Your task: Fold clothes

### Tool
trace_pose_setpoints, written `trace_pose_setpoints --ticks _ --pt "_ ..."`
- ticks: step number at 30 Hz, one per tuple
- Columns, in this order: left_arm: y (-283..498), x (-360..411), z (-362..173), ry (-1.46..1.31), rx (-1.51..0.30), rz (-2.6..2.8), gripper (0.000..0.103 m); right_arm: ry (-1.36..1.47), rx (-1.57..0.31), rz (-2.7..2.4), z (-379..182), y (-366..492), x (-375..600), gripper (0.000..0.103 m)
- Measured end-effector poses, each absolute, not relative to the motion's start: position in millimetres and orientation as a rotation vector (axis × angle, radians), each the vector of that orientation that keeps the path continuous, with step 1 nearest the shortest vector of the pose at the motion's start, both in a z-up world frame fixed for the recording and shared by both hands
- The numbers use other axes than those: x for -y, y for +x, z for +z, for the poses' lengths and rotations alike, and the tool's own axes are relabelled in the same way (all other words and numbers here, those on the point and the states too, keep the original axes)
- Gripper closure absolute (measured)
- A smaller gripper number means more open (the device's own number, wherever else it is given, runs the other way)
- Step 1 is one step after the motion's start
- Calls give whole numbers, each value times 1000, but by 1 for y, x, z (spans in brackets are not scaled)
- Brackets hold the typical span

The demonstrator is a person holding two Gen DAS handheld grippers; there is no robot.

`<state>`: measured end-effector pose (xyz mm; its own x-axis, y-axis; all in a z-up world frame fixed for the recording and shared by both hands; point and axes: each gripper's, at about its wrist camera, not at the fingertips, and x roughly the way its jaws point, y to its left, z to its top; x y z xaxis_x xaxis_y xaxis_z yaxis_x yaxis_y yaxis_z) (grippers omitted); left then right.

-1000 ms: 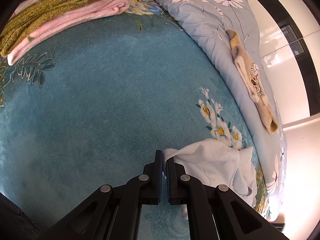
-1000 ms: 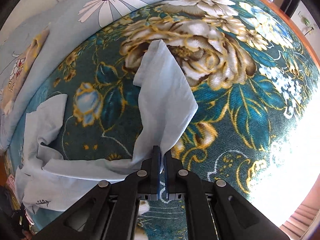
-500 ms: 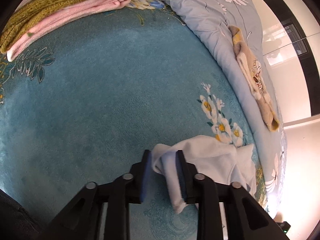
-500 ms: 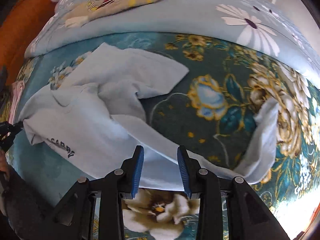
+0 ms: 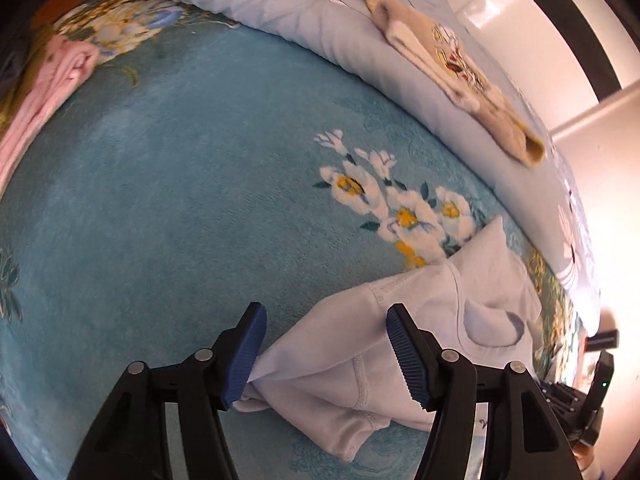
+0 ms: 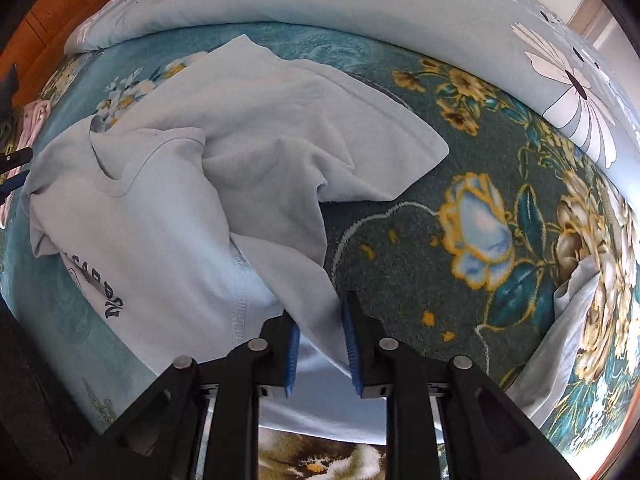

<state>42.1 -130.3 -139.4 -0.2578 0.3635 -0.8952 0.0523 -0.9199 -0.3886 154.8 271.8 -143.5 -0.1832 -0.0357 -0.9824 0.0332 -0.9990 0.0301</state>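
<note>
Pale blue T-shirt (image 6: pixel 224 184) crumpled on the bed's floral teal blanket (image 5: pixel 168 184).

Left gripper (image 5: pixel 322 354): jaws apart and opening, a sleeve end lying between them, touching the left pad only. Right gripper (image 6: pixel 320 350): jaws closing around a fold of the shirt; pads not yet pressing it. Grey-blue quilt (image 6: pixel 360 4) along the blanket's far edge, a beige garment (image 5: pixel 448 64) on it. Pink clothes (image 5: pixel 44 84) at the blanket's far left corner.
</note>
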Motion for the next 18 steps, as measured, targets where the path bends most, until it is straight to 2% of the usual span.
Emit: trace_pose_setpoints --ticks 2,4,6,8,10,14,18 --pt "43 122 -147 -1794 447 2243 38 1977 22 -2376 -142 158 -272 96" --pt "47 115 -149 -1782 388 2231 46 1978 48 -2385 -140 160 -273 96" --pt "53 111 -149 -1757 357 2239 81 1984 90 -2398 -137 161 -276 96" --pt "56 110 -149 -1740 336 2254 97 1994 105 -2407 -135 159 -277 96" --pt "59 113 -143 -1698 341 2292 98 2001 103 -2418 -130 158 -277 97" --pt "62 129 -126 -1579 459 2365 99 2000 89 -2482 -112 155 -274 97" --pt "67 149 -110 -1471 560 2419 99 1937 88 -2625 -75 153 -270 98"
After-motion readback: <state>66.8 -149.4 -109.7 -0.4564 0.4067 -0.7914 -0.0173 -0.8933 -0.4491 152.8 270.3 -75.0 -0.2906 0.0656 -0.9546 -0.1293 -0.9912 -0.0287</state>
